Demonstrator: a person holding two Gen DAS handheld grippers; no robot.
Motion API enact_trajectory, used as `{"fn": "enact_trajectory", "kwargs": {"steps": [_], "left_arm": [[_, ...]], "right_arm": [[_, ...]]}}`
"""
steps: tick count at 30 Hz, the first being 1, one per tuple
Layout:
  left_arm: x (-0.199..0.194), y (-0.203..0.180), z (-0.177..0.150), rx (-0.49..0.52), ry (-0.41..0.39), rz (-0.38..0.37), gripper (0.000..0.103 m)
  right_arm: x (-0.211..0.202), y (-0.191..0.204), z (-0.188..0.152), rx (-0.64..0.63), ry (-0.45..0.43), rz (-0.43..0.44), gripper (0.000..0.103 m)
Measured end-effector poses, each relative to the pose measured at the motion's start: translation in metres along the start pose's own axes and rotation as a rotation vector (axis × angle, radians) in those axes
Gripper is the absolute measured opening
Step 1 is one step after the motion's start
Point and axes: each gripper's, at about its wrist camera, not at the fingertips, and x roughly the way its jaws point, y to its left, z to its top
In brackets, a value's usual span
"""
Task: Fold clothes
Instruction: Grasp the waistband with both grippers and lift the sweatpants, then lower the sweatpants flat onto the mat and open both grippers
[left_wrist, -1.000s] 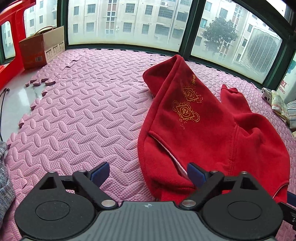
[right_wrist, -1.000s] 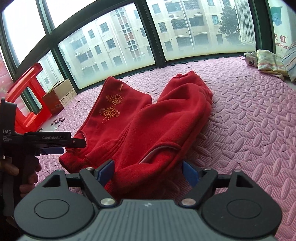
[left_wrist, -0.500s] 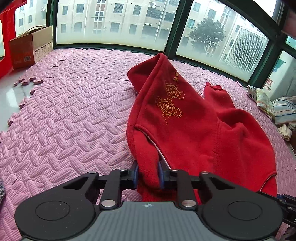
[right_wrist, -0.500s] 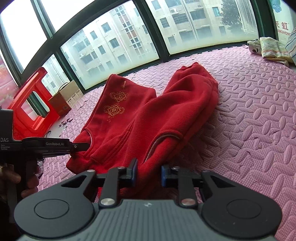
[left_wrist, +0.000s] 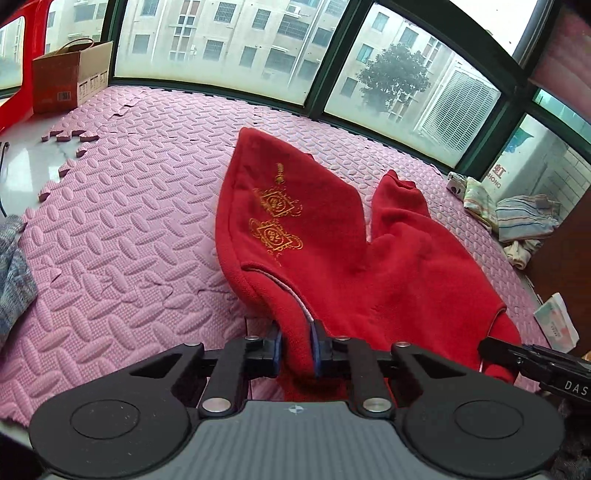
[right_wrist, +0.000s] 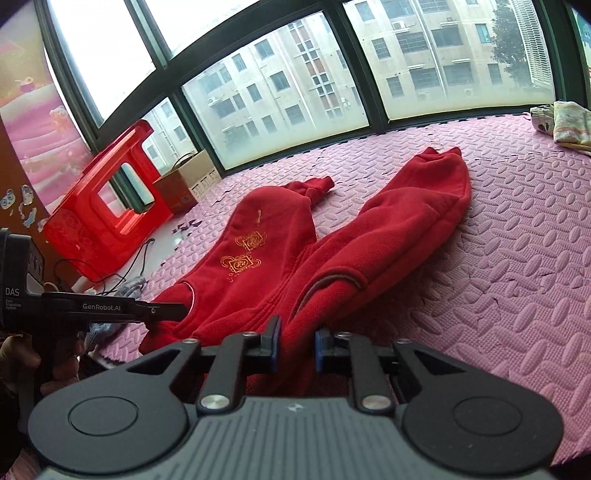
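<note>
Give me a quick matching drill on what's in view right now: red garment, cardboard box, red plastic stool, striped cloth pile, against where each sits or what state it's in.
Things:
1. red garment
2. cardboard box
3. red plastic stool
4. striped cloth pile

Places or states:
A. far corner of the pink mat, by the window
B. tipped on its side, off the mat
C. right edge of the mat, loosely heaped
D. near edge pinched by both grippers

Pairs: 1-D, 2-A, 3-B, 4-C
</note>
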Motion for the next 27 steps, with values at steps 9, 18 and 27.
{"fn": "enact_trajectory", "kwargs": {"steps": [9,18,27], "left_arm": [[-0.013,0.014,-0.029,-0.018,0.061,-0.016,0.023],[-0.032,0.014,-0.018,0.036,0.027,-0.034,0.057],[-0.018,0.021,0.013,0.041,-0.045,0.068,0.095]], "right_arm": [[-0.011,0.005,-0.022,-0.048,0.119,0.012,0.027],[-0.031,-0.017,0.011,-0.074,0.095,-0.086,0.035],[0.024,-0.074,0.084,-0.075,0.032,-0.281,0.038]]}}
